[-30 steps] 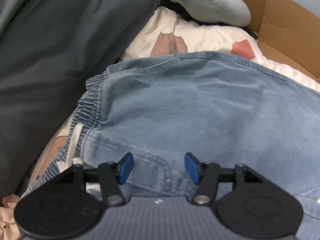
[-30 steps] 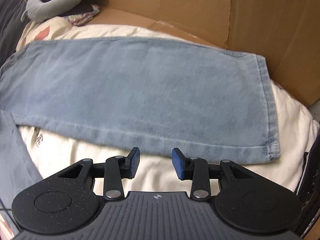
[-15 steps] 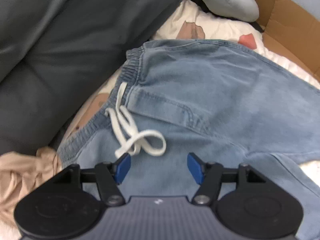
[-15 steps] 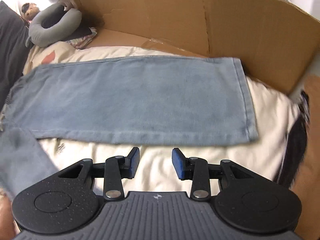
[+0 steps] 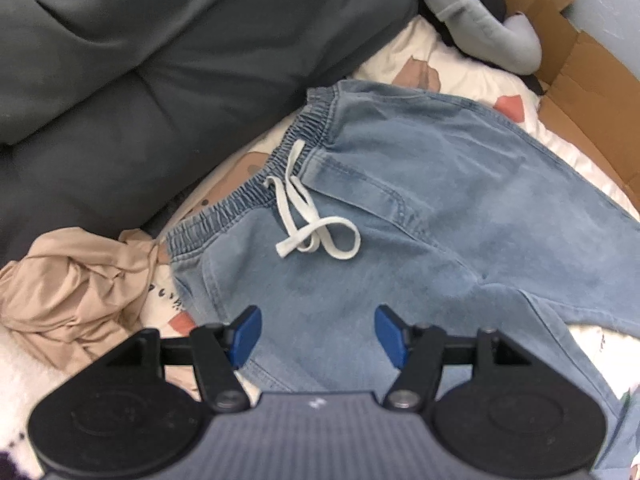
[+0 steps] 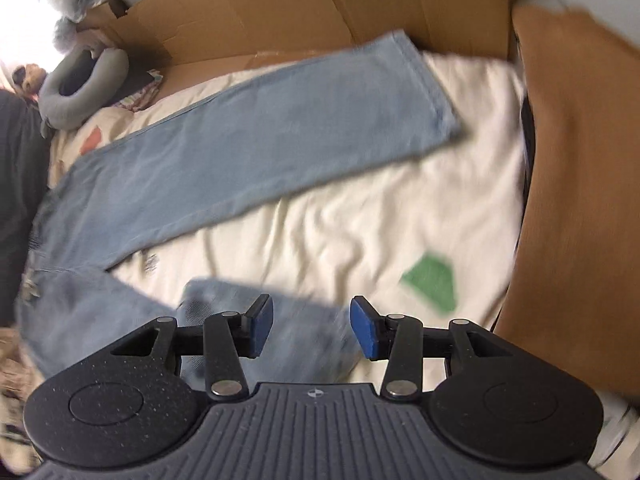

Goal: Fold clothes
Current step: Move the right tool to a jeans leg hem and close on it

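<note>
On a cream bedsheet point(image 6: 360, 220), jeans point(image 5: 440, 208) lie flat; left gripper point(image 5: 318, 336) spread, empty; right gripper point(image 6: 312, 326) opening, seemingly empty; pinch hems squarely.

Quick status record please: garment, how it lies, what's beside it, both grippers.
garment: light blue denim trousers with white drawstring
layout: spread flat on cream patterned bedsheet, legs apart
waistband side: crumpled beige cloth, dark grey cushion
far side: brown cardboard sheet, grey neck pillow
left gripper: open, holding nothing
right gripper: opening, holding nothing
</note>
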A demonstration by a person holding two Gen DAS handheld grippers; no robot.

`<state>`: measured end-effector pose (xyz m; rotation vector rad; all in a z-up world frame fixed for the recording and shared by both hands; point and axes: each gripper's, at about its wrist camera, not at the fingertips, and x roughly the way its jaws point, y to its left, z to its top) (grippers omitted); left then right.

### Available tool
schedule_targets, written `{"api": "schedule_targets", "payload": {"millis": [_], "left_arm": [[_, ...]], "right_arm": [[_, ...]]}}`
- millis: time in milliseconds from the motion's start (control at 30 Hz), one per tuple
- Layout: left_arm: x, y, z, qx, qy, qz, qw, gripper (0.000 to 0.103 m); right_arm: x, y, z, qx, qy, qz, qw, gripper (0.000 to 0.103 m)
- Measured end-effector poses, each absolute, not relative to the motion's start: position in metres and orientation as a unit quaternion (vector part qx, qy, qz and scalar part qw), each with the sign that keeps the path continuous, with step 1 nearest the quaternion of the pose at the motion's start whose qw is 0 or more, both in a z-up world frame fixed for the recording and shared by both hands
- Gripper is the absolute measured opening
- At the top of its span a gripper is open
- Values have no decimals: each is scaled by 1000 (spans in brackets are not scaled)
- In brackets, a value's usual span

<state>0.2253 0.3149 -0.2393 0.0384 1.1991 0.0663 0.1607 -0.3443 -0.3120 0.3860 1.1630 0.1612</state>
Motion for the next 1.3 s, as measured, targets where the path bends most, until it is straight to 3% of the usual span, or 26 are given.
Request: {"api": "schedule_targets", "payload": {"millis": [467, 1000, 1067, 1133, 1200, 1300], "left_arm": [[194, 312, -200, 16, 550, 24, 835, 66], [138, 307, -229, -40, 559, 34, 827, 68], [134, 300, -245, -53, 560, 22, 826, 68], [129, 293, -264, -67, 565, 10, 822, 68], [126, 285, -282, -77, 574, -1, 815, 68], [120, 275, -306, -83, 584, -9, 808, 68]], "right_arm": [[87, -339, -355, 310, 548, 61, 774, 50], [91, -324, -425, 392, 527, 52, 752, 51], [95, -322, -427, 390, 522, 51, 757, 42], [98, -321, -425, 383, 522, 57, 760, 16], [100, -321, -421, 373, 523, 62, 764, 4], [99, -320, -404, 339, 520, 73, 780, 2]]}}
